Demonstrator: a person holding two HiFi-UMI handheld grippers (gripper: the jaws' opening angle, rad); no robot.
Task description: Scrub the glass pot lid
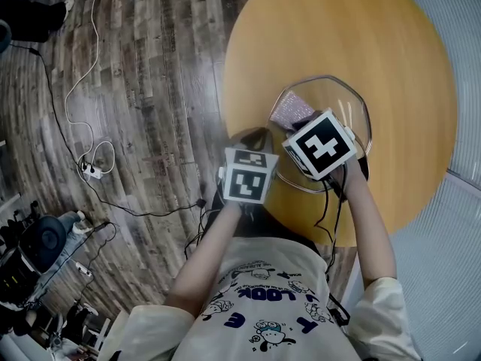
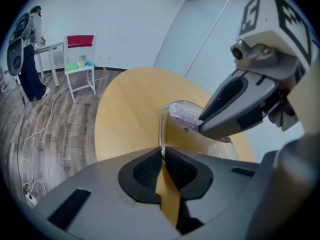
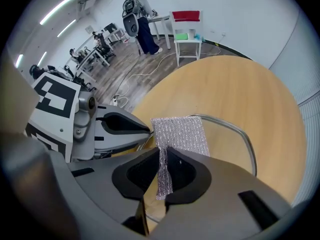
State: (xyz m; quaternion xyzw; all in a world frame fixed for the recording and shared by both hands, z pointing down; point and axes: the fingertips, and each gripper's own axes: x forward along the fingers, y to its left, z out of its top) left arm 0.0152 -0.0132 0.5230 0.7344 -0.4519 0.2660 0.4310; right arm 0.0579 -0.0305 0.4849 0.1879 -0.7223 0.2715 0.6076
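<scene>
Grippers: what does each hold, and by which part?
The left gripper clamps the glass pot lid by its metal rim; the right gripper pinches the silvery scrubbing cloth by its near end.

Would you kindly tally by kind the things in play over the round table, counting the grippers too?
glass pot lid: 1
scrubbing cloth: 1
grippers: 2, the left gripper and the right gripper
Total: 4

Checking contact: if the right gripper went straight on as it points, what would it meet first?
Probably the glass lid: the right gripper, shut on the scrub cloth, points at it; depth is unclear.
</scene>
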